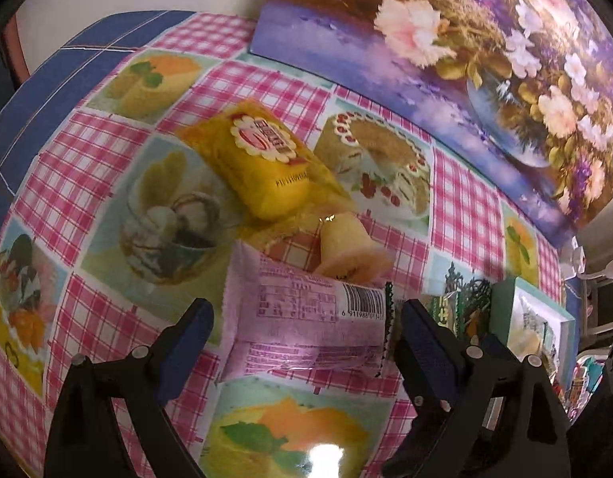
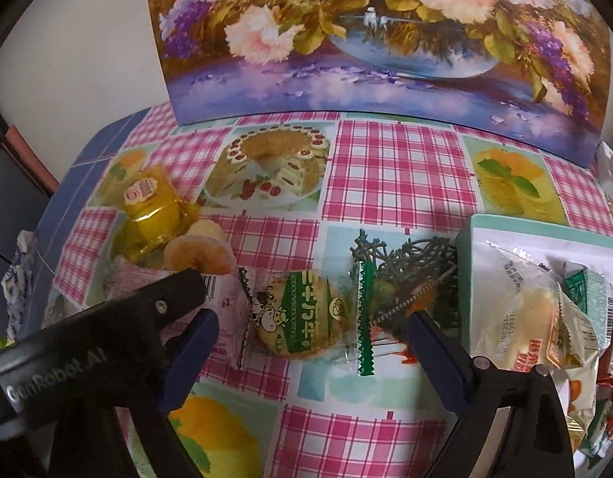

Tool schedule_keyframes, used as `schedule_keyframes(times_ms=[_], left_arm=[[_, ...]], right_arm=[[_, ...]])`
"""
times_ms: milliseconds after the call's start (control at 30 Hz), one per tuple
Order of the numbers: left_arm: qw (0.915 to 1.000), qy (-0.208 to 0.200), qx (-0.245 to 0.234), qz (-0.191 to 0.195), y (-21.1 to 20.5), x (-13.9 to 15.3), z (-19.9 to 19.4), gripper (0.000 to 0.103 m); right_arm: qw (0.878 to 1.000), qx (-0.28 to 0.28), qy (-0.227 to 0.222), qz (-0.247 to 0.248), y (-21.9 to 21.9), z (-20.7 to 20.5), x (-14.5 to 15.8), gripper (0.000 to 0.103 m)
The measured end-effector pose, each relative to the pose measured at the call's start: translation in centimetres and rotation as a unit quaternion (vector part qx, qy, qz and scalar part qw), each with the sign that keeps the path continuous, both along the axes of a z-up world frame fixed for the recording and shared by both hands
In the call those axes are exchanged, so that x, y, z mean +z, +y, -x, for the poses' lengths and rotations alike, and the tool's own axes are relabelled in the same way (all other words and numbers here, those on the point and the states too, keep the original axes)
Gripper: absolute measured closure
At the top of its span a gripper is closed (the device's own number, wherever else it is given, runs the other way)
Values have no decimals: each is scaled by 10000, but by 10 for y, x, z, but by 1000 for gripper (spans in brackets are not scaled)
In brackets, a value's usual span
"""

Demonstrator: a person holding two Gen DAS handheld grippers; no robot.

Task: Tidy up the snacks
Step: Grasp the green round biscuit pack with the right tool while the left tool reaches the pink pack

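Observation:
My left gripper (image 1: 306,318) is open, its fingers either side of a pink snack packet (image 1: 302,318) lying on the table. Beyond it lie a cake in clear wrap (image 1: 346,247) and a yellow snack packet (image 1: 266,159). My right gripper (image 2: 314,330) is open around a green-and-white wrapped cookie (image 2: 298,318) on the table. In the right wrist view the pink packet (image 2: 226,318) sits left of the cookie, partly behind the left gripper's black finger (image 2: 147,298), with the cake (image 2: 202,251) and yellow packet (image 2: 151,203) beyond.
A mint-green box (image 2: 505,231) at the right holds several snack packets (image 2: 525,298); it also shows in the left wrist view (image 1: 533,310). A flower painting (image 2: 386,40) leans against the wall at the back. The pink checked tablecloth (image 2: 386,167) covers the table.

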State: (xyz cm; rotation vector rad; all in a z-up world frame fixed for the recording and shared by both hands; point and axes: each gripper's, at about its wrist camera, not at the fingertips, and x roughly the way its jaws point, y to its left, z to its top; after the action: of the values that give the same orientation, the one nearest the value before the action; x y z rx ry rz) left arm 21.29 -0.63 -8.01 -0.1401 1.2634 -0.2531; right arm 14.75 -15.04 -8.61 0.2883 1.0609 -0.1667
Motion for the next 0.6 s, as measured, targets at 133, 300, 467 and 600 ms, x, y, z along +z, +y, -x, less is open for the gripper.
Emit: schedule_keyframes(times_ms=[133, 300, 467, 600], left_arm=[[9999, 82, 12, -57, 0, -6, 0, 8], [9997, 129, 74, -169, 0, -11, -1, 9], [9997, 125, 84, -202, 0, -12, 0, 10], [9995, 142, 175, -206, 5, -12, 0, 10]], right_arm=[[9998, 65, 72, 182, 6, -3, -6, 6], [9993, 118, 96, 352, 9, -3, -9, 6], [9988, 76, 101, 475, 6, -2, -8, 17], [9987, 37, 96, 491, 3, -1, -8, 22]])
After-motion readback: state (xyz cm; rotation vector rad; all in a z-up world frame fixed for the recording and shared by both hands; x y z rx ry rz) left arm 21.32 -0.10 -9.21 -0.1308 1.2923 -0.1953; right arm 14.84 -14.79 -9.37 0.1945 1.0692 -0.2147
